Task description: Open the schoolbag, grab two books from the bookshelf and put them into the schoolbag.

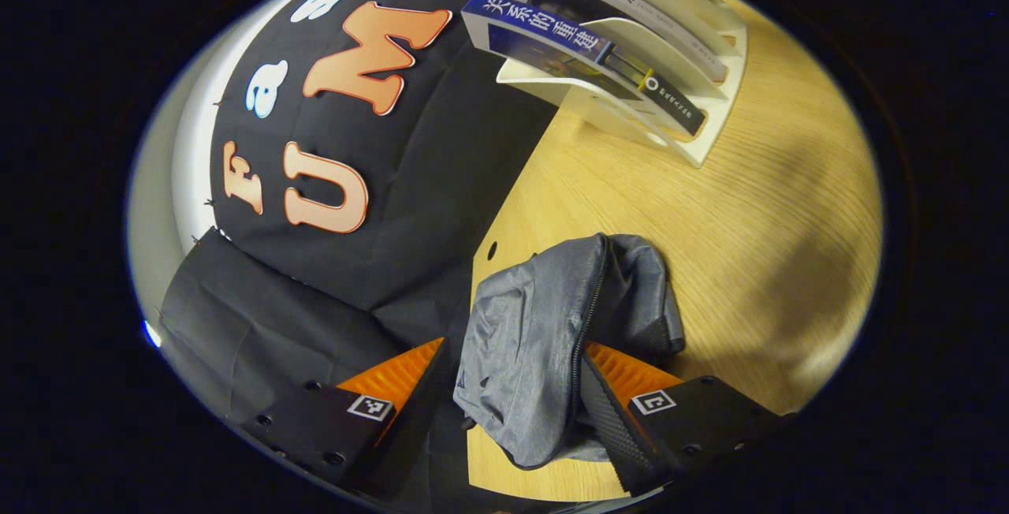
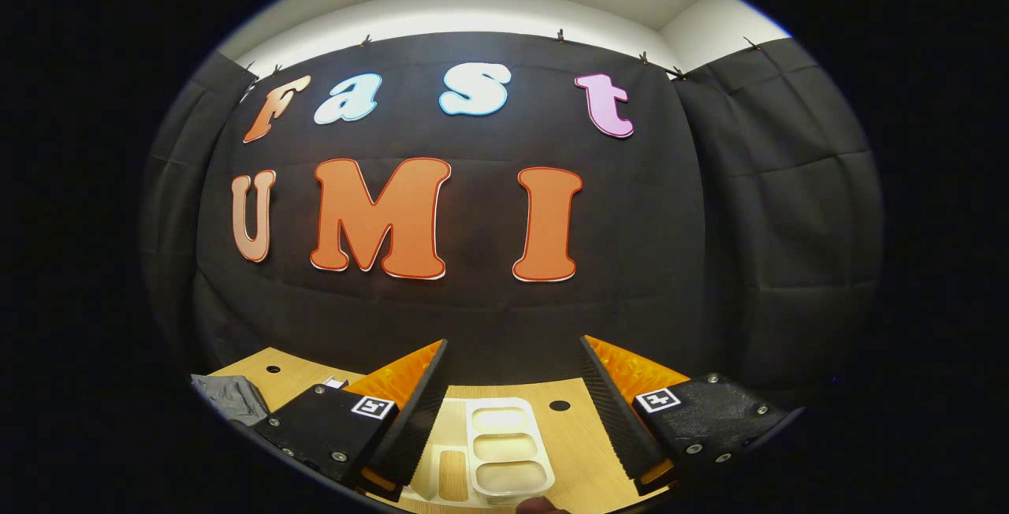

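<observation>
A grey schoolbag (image 1: 544,348) lies slumped on the wooden table (image 1: 749,206) near its edge by the black cloth wall (image 1: 378,206), its dark zipper line running up the middle of the fabric; whether the zipper is closed along its whole length cannot be told. In the left gripper view, the left gripper (image 1: 512,388) hangs with its fingers spread wide, the bag's lower part showing between them; the one on the right of the view looks to be against the fabric, though no clamp on it can be made out. Farther back on the table stands a white slotted bookshelf (image 1: 694,104), tilted in the fisheye view, holding two books: a blue-spined book (image 1: 544,29) in the nearer slot and a grey-covered book (image 1: 583,1) in the slot behind it, both leaning with their spines outward. In the right gripper view, the right gripper (image 2: 512,388) is likewise held wide apart and grips nothing, facing the cloth wall, with the top of the white bookshelf (image 2: 504,443) below and between its fingers and a corner of the grey schoolbag (image 2: 232,397) at the far left on the table (image 2: 583,435).
</observation>
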`<state>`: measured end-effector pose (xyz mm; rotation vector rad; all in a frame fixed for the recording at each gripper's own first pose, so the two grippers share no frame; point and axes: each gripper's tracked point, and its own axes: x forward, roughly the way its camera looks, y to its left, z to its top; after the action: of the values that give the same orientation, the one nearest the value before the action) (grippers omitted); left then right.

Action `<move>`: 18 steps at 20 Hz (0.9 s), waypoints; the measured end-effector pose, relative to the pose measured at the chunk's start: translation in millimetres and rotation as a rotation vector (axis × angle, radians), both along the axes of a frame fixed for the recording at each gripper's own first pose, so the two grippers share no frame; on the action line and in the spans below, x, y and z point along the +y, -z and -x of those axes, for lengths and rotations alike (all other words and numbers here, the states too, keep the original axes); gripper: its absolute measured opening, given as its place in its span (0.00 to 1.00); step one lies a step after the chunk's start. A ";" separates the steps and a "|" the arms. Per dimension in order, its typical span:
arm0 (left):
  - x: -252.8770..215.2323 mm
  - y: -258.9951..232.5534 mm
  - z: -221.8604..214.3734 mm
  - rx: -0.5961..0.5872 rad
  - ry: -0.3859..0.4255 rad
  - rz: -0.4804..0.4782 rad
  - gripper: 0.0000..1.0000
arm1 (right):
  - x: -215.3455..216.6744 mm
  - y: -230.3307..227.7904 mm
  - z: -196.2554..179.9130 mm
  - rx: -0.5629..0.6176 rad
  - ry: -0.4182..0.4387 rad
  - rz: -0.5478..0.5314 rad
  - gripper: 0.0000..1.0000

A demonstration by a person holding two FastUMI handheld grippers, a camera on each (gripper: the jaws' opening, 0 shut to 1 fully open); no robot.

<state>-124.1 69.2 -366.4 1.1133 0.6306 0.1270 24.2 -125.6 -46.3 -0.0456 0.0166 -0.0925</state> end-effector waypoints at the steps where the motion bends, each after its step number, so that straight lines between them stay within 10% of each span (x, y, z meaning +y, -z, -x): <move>1: 4.3 6.3 -2.4 0.016 -0.017 -0.002 0.92 | -2.4 -2.1 0.3 -0.004 -0.001 0.003 0.95; 5: 23.2 17.8 -18.3 0.045 -0.062 0.014 0.82 | -9.8 -6.9 2.5 -0.012 -0.006 0.016 0.95; 12: 31.0 -2.6 -28.7 0.072 -0.032 0.229 0.14 | -15.7 0.3 7.7 0.010 0.023 0.014 0.95; 18: 42.1 -32.0 -46.0 0.107 0.015 0.445 0.07 | 10.0 -2.3 16.8 0.025 0.054 0.047 0.95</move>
<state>-78.1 111.3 -334.4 0.6967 0.7053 -0.0848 7.3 -115.6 -44.0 -0.0930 0.0406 -0.1463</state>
